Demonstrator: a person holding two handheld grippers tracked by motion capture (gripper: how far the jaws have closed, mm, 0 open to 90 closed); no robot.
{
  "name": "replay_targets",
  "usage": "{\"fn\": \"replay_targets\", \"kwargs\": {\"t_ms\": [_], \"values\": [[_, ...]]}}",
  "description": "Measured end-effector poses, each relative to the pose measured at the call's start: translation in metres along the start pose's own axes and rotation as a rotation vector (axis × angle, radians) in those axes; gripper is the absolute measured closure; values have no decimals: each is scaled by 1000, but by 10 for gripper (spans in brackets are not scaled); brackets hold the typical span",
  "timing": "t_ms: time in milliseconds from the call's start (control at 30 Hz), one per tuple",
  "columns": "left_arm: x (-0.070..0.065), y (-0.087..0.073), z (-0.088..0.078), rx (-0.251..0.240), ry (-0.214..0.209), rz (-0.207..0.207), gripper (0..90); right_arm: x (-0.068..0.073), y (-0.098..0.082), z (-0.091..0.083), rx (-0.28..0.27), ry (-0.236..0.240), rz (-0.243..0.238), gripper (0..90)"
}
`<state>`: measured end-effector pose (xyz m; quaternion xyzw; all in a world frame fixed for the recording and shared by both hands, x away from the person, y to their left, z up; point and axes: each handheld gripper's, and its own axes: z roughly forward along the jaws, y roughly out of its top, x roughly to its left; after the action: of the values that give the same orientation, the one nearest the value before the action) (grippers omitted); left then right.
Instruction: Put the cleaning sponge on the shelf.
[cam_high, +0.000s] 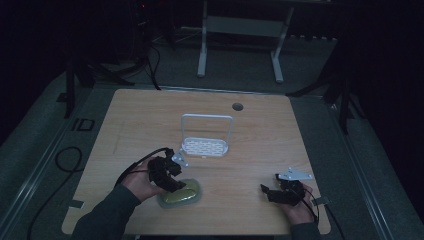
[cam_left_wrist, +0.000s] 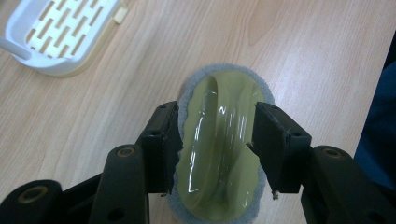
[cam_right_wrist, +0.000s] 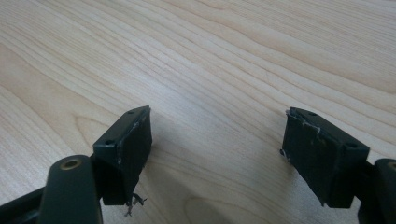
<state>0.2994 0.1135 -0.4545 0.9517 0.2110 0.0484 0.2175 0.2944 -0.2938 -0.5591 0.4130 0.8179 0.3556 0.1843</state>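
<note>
Lying between the left gripper's (cam_left_wrist: 217, 144) jaws: scrubber (cam_left_wrist: 219, 154).

High view dim, perhaps underexposed; both gripper views bright, sharp.

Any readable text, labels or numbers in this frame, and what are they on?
"ID": pale letters on the floor left of the wooden table, dim, so the reading is tentative.
None on the white rack, the olive scrubbing pad or either hand-held gripper.
</note>
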Motion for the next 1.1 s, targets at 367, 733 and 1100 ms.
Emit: {"fn": "replay_targets", "kwargs": {"t_ms": [367,733,1100], "values": [[-2,6,6,59,-25,31,545,0,0,0,0,0,0,235],[-3,7,10,93,-30,53,561,0,0,0,0,0,0,235],[-3,8,13,136,-43,61,539,0,0,0,0,0,0,235]]}}
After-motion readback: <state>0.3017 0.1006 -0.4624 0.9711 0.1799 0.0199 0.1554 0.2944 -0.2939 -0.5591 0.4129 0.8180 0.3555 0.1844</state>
